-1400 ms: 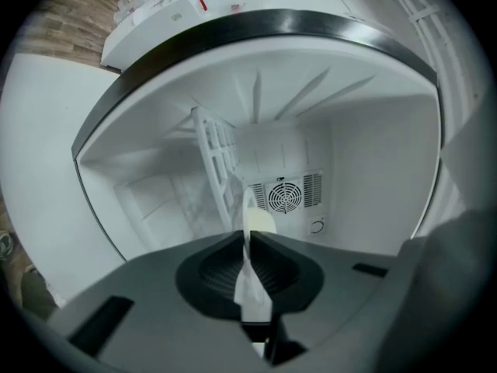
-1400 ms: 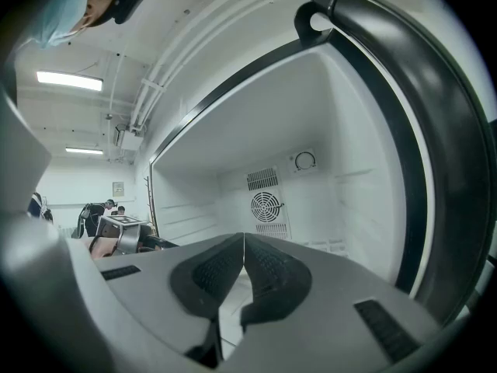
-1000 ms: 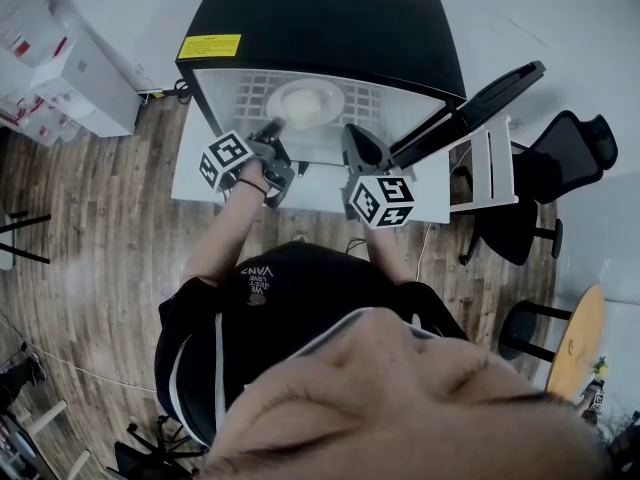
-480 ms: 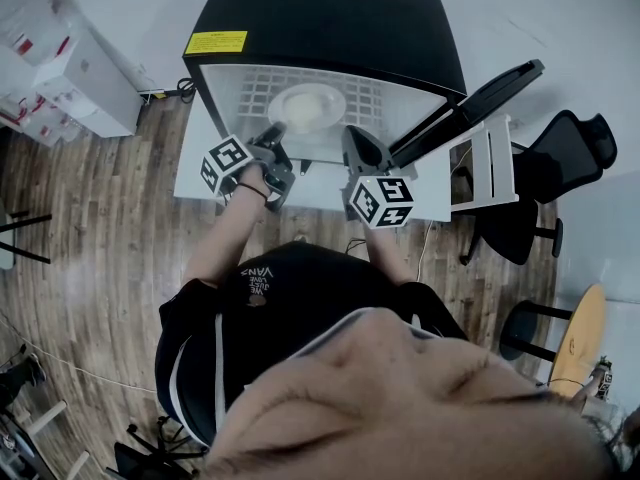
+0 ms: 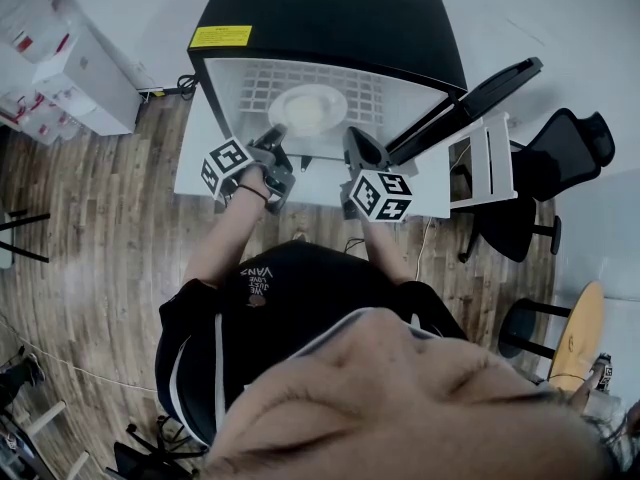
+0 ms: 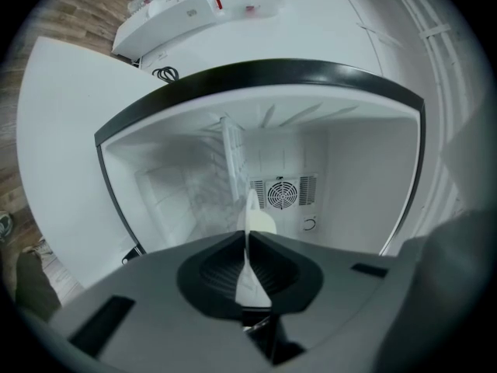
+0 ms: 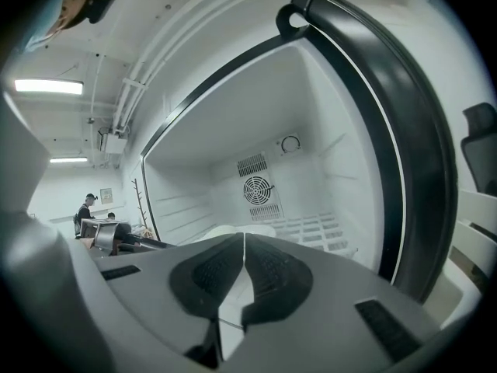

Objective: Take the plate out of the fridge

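Fridge (image 5: 330, 18): open, just ahead of my grippers.
Plate (image 5: 313, 108): on the shelf (image 5: 252, 88) inside, with its near rim at my left tip. I think it is hard, slippery and easy to break.
Left gripper (image 5: 274, 133): pinched on that thin rim.
Right gripper (image 5: 353, 136): closed and empty, with the plate just to its left.
Hold: the rim, kept flat.

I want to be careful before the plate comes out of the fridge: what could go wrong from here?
1. The left gripper pinches only the near rim of the plate, so it may tilt or slip when leaving the wire shelf.
2. The right gripper has its jaws shut on nothing, so it gives the plate no support.
3. The open fridge door stands close at the right and might be bumped.
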`<state>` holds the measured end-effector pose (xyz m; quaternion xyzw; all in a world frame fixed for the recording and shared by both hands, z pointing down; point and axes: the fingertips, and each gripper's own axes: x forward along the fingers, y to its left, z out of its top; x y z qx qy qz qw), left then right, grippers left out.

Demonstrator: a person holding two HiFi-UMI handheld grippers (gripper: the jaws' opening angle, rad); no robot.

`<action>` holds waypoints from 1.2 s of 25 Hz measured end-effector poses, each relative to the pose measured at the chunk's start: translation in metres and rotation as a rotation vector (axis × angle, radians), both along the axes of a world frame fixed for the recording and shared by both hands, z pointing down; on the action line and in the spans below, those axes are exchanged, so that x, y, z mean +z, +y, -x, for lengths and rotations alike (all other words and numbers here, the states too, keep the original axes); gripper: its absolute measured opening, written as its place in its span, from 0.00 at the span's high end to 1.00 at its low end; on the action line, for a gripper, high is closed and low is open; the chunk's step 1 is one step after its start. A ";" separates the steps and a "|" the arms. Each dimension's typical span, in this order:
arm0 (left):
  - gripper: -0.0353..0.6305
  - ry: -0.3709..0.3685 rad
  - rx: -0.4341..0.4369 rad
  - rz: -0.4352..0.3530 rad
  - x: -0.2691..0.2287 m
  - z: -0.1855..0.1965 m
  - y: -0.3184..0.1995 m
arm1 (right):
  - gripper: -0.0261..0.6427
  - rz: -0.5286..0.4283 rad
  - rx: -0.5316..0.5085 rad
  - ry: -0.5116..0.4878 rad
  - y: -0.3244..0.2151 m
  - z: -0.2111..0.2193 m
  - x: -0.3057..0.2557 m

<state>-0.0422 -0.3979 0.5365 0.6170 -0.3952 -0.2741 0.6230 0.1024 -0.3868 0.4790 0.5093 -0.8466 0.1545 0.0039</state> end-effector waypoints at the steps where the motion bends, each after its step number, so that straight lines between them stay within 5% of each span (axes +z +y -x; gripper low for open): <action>1: 0.90 0.000 0.000 0.000 0.000 0.000 0.001 | 0.94 0.013 0.000 -0.007 0.000 0.000 0.003; 8: 0.90 -0.001 0.002 -0.001 0.001 0.001 0.003 | 0.94 0.101 0.001 -0.103 -0.007 0.001 0.021; 11: 0.90 -0.001 0.004 -0.001 0.001 0.001 0.003 | 0.74 0.151 -0.028 -0.179 -0.010 0.007 0.026; 30: 0.90 -0.025 0.010 -0.018 0.002 0.003 0.003 | 0.72 0.283 -0.074 -0.360 -0.032 0.021 0.049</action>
